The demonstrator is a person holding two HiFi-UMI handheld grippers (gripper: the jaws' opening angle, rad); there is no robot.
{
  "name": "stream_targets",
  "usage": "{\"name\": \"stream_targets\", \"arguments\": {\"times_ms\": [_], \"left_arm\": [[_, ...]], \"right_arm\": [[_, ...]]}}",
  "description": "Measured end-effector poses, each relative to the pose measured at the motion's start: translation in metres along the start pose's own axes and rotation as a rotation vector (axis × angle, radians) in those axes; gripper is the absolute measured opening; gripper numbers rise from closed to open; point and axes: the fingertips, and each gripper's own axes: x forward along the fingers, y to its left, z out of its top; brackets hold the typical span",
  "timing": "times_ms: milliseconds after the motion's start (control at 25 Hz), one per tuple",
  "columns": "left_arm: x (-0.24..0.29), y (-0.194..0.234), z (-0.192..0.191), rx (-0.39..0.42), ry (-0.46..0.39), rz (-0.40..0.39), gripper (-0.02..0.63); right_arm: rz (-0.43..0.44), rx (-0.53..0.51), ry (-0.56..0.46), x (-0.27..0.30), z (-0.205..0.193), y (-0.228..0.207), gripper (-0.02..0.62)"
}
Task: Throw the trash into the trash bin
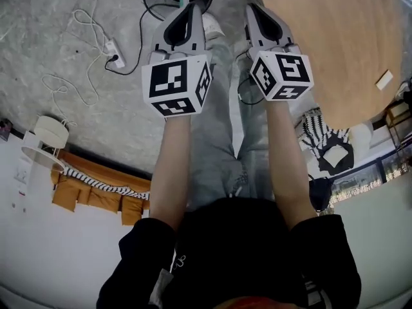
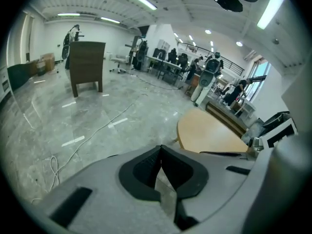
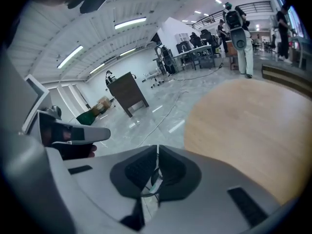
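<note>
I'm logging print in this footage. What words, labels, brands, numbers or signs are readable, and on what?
No text is readable in any view.
Marker cubes on the left gripper and right gripper: black-and-white square patterns, no letters or digits.
White mark on the person's black top: too small to read.
White card on the round table: too small to tell whether printed.

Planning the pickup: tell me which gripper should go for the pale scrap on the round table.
Right, probably. The right gripper hangs beside the round table, nearer the pale scrap; the left gripper is over floor, farther off. Both are shut and empty.
</note>
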Motion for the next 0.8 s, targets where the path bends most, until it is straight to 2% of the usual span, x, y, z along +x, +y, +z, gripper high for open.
{"name": "stream_targets", "arguments": {"times_ms": [360, 800], "left_arm": [[0.014, -0.111, 0.012, 0.126, 0.005, -0.104, 0.005], [0.029, -0.256, -0.004, 0.294, 0.037, -0.259, 0.005]], "right_arm": [[-0.101, 0.099, -0.106, -0.087, 0.014, -0.080, 0.015], [-0.271, 0.200, -0.232, -0.194, 0.007, -0.197, 0.015]]}}
